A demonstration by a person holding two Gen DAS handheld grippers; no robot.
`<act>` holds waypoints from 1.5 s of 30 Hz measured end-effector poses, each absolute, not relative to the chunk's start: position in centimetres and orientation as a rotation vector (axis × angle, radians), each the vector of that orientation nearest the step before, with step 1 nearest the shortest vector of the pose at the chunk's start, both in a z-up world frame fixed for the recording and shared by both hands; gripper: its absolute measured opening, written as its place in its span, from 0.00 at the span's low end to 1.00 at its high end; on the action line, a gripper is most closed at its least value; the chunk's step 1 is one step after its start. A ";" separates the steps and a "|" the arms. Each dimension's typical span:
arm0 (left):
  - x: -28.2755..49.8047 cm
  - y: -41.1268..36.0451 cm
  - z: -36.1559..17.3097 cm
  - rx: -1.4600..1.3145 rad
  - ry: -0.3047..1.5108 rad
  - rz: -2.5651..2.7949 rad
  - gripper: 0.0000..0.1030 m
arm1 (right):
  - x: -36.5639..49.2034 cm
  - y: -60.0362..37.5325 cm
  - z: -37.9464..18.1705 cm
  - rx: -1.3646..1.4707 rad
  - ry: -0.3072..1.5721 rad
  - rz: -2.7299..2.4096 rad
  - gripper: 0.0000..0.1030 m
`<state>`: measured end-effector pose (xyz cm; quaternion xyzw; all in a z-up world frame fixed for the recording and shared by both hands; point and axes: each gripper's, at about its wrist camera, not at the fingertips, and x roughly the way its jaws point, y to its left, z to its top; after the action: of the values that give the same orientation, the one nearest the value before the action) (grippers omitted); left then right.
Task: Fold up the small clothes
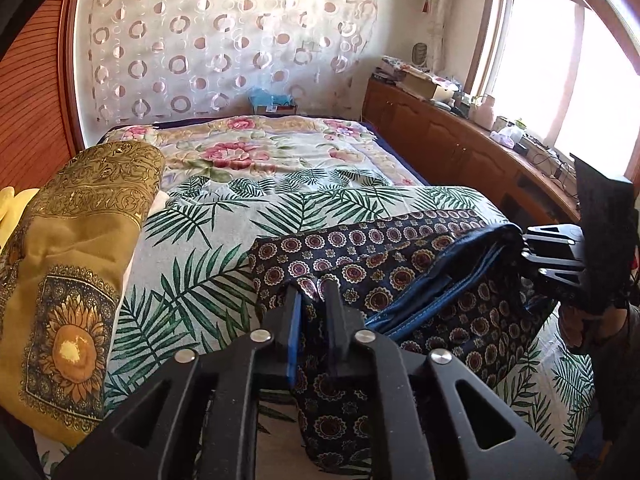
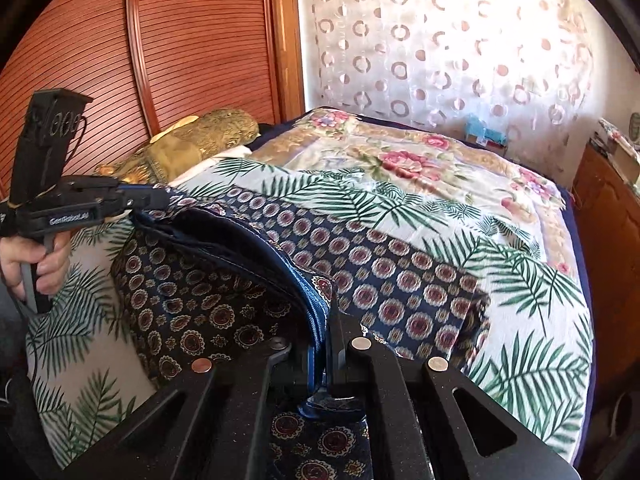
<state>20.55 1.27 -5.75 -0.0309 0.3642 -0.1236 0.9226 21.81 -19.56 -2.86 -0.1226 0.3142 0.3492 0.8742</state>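
Both tongs grip the dark patterned garment [image 1: 400,264]: left tongs [image 1: 312,292] and right tongs [image 2: 326,312] pinch its blue-lined edge above the bed's [image 1: 248,208] near edge.

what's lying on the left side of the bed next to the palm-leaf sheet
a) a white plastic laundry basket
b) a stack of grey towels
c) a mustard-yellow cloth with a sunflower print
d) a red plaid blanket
c: the left wrist view shows a mustard-yellow sunflower-print cloth heaped at the left edge of the palm-leaf sheet, beside the navy medallion-print garment being folded.
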 end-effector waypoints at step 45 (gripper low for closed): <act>22.5 1.4 -9.2 0.039 0.869 -0.213 0.75 | 29.2 -21.6 4.0 -0.110 0.585 0.530 0.58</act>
<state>22.47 1.40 -9.17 0.0190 0.4200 -0.1031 0.9014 29.22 -21.64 3.97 -0.0537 0.2848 0.2579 0.9217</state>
